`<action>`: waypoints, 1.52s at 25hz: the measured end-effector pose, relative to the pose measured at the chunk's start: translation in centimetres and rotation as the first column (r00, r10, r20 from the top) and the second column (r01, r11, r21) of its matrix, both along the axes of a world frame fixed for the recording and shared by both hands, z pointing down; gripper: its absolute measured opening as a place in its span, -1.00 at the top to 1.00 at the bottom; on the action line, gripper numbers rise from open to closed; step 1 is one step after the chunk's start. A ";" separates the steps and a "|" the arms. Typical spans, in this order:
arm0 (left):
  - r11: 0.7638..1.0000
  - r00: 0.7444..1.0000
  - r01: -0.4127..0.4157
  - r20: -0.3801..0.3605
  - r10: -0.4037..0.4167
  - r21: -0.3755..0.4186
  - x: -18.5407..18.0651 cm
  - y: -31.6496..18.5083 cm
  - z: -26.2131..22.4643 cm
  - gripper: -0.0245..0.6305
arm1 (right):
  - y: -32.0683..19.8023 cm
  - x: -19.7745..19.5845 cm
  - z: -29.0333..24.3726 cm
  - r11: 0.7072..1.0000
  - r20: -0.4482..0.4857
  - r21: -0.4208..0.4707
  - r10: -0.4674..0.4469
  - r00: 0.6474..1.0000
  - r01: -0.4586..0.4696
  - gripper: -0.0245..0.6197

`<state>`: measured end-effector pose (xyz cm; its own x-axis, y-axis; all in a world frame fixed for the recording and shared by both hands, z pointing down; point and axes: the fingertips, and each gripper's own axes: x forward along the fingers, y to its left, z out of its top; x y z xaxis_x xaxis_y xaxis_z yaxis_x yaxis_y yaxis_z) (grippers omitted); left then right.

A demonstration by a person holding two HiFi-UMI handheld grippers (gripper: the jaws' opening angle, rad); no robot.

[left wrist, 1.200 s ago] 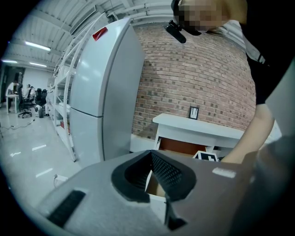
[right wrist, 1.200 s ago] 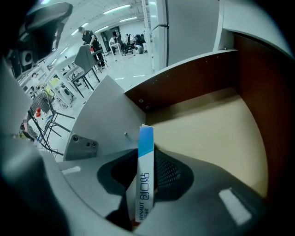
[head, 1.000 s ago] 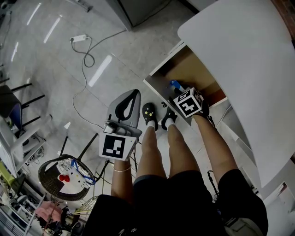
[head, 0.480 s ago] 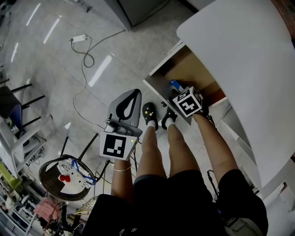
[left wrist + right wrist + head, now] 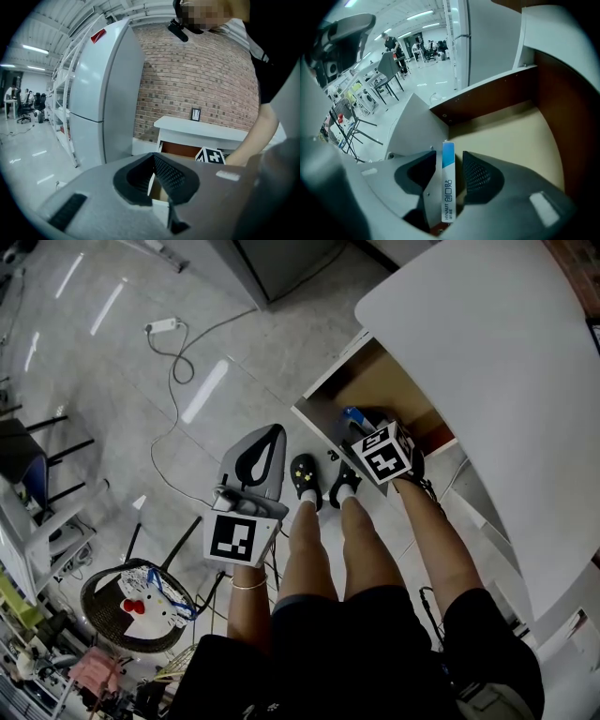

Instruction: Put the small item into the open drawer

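Observation:
A thin blue-and-white box stands on edge inside the open wooden drawer, next to its front wall. My right gripper points down into the drawer with the box between its jaws. The jaws have just been opening, and a gap shows beside the box. In the head view the right gripper sits at the drawer's front corner, with the box's blue end showing past it. My left gripper is held still over the floor, its tips together and empty.
A white tabletop overhangs the drawer. The person's legs and black shoes stand just left of the drawer front. A cable and power strip lie on the floor. A wire basket sits at lower left. A tall grey cabinet stands left of the desk.
The right gripper with its marker cube has lifted slightly at the drawer front. The blue box stays in the drawer. The left gripper has not moved.

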<state>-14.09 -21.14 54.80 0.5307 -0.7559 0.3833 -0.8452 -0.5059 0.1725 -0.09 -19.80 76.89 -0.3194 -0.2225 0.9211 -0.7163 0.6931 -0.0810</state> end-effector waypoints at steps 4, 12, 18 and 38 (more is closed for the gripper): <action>1.000 1.000 0.000 0.001 0.000 0.010 -0.1 -0.1 -0.6 0.95 | -0.7 -0.2 -1.9 0.997 0.052 0.046 0.058 0.997 -0.060 0.38; 1.000 1.000 -0.018 -0.002 0.018 0.018 0.3 -0.3 -2.1 0.95 | -2.0 0.4 -6.6 0.973 0.107 0.172 0.134 0.985 -0.151 0.89; 0.999 0.999 -0.045 -0.004 0.045 0.017 0.9 0.1 -3.7 0.95 | -1.9 1.1 -10.6 0.936 0.207 0.195 0.254 0.945 -0.294 0.89; 0.984 0.985 -0.172 -0.017 0.173 0.038 4.4 2.3 -11.6 0.95 | 0.3 5.8 -28.1 0.723 0.525 0.247 0.461 0.716 -0.646 0.89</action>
<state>-9.71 -18.82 43.16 0.6615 -0.6657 0.3453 -0.7415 -0.6497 0.1676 5.72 -19.46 48.75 -0.3298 -0.7828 0.5277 -0.9387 0.2126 -0.2712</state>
